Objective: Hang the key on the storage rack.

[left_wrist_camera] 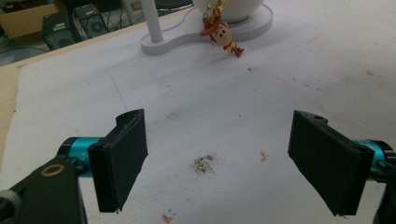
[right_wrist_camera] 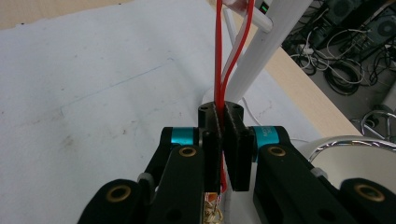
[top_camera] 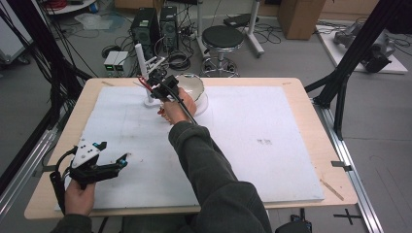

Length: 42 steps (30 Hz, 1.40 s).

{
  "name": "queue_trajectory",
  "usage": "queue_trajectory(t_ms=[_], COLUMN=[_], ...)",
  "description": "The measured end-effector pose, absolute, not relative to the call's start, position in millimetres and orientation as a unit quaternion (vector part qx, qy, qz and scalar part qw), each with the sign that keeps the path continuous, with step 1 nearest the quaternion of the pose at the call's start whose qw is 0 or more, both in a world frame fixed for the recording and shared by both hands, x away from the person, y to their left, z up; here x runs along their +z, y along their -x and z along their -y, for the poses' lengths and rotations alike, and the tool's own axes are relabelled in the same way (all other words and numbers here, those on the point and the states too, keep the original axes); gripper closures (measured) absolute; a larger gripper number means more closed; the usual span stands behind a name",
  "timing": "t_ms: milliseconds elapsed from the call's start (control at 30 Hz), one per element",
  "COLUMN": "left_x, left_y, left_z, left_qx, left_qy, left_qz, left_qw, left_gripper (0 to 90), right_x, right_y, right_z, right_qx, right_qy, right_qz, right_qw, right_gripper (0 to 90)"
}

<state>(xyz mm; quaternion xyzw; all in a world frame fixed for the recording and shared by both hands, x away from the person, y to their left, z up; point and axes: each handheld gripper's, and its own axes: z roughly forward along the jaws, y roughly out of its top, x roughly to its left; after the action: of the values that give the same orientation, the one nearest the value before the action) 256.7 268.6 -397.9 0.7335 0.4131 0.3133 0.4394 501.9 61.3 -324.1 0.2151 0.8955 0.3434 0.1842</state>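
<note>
White foam board underlies right tool [right_wrist_camera: 223, 140] pinching red strap [right_wrist_camera: 219, 70] running upright; left tool [left_wrist_camera: 229, 161] agape.

red strap [right_wrist_camera: 219, 56] | figurine [left_wrist_camera: 219, 32]: orange hat, pale face, red-orange feet | stand [left_wrist_camera: 187, 39]: white | desk [top_camera: 311, 111]: light wood rim, white mat with grey smudges and small red specks | right gripper [right_wrist_camera: 223, 140]: black, teal collars, brass rivets | left gripper [left_wrist_camera: 224, 158]: black, teal collars | sleeve [top_camera: 214, 165]: dark green
</note>
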Motion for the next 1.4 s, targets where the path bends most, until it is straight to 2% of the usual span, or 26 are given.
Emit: queue_trajectory(t_ms=[433, 500, 633, 867, 1100, 1400], left_x=[-397.9, -397.9, -397.9, -398.0, -397.4, -397.8], left_y=[-257.3, -257.4, -258.4, -258.8, -258.2, -257.7], left_z=[-269.5, -269.5, -269.4, -269.6, -269.2, -267.6], left_qx=[0.314, 0.313, 0.314, 0.314, 0.315, 0.315], left_qy=[-0.732, -0.732, -0.732, -0.732, -0.733, -0.732], left_qz=[-0.414, -0.416, -0.417, -0.417, -0.416, -0.414], left_qw=[0.44, 0.44, 0.439, 0.438, 0.437, 0.439], left_gripper=[20.1, 20.1, 20.1, 20.1, 20.1, 20.1], right_x=[-334.5, -336.5, -337.3, -333.6, -329.4, -321.6], right_y=[-512.1, -514.1, -517.7, -518.5, -518.0, -514.2], right_z=[-66.9, -65.3, -59.9, -37.7, -10.2, 1.2], right_qx=[0.333, 0.336, 0.352, 0.396, 0.429, 0.445], right_qy=[-0.231, -0.237, -0.251, -0.259, -0.275, -0.271], right_qz=[-0.898, -0.898, -0.891, -0.875, -0.857, -0.851], right_qw=[0.169, 0.157, 0.139, 0.106, 0.073, 0.068], right_gripper=[86.0, 83.4, 71.9, 70.2, 64.1, 57.3])
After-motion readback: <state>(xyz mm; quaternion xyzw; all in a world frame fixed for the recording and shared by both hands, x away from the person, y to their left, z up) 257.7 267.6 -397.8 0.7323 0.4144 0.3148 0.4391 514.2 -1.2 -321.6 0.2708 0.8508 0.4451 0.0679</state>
